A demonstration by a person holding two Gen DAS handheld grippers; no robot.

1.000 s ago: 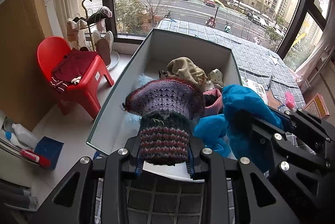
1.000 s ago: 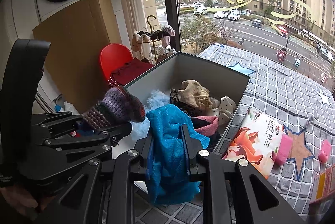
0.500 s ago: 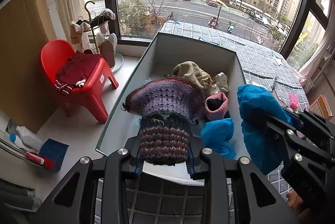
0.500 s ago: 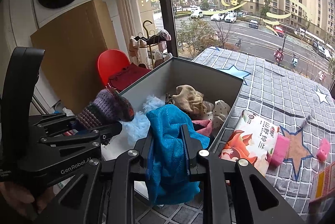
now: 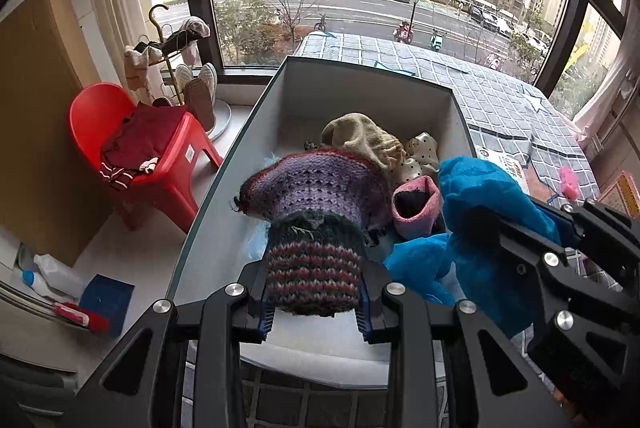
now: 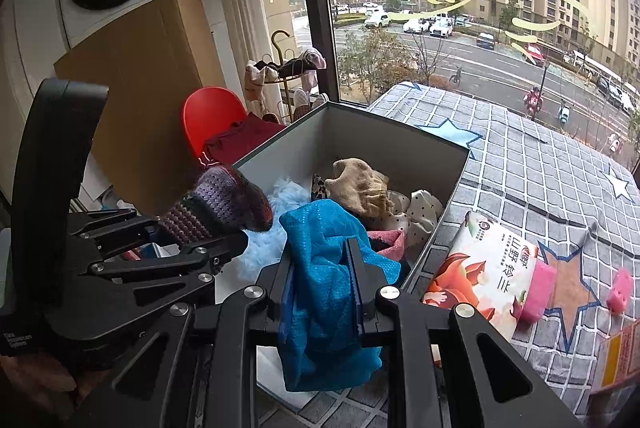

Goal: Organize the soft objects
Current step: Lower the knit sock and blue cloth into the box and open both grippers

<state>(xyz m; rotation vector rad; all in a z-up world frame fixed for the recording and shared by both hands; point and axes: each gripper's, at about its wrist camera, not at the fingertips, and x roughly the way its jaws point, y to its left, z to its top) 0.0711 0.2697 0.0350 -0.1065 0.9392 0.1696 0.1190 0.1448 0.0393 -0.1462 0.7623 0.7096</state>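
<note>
My left gripper (image 5: 314, 302) is shut on a purple and red striped knit piece (image 5: 316, 212), held above the near end of an open grey box (image 5: 360, 84). It also shows in the right wrist view (image 6: 224, 202). My right gripper (image 6: 320, 298) is shut on a blue mesh cloth (image 6: 324, 268), held over the box's near right corner; the cloth also shows in the left wrist view (image 5: 492, 212). In the box lie a tan knit piece (image 5: 360, 138), a spotted white piece (image 5: 420, 152), a pink sock (image 5: 416, 206) and light blue fluff (image 6: 280, 204).
The box (image 6: 392, 148) sits at the left edge of a grey checked bed cover (image 6: 540, 168). A printed tissue pack (image 6: 484, 276) and pink sponges (image 6: 622, 290) lie to its right. A red chair (image 5: 132, 144) with dark clothes, a shoe rack (image 5: 180, 68) and window stand beyond.
Both grippers have drawn slightly back and up with their cloths still held. The blue cloth has shifted a little to the right, uncovering the pink sock in the box.
</note>
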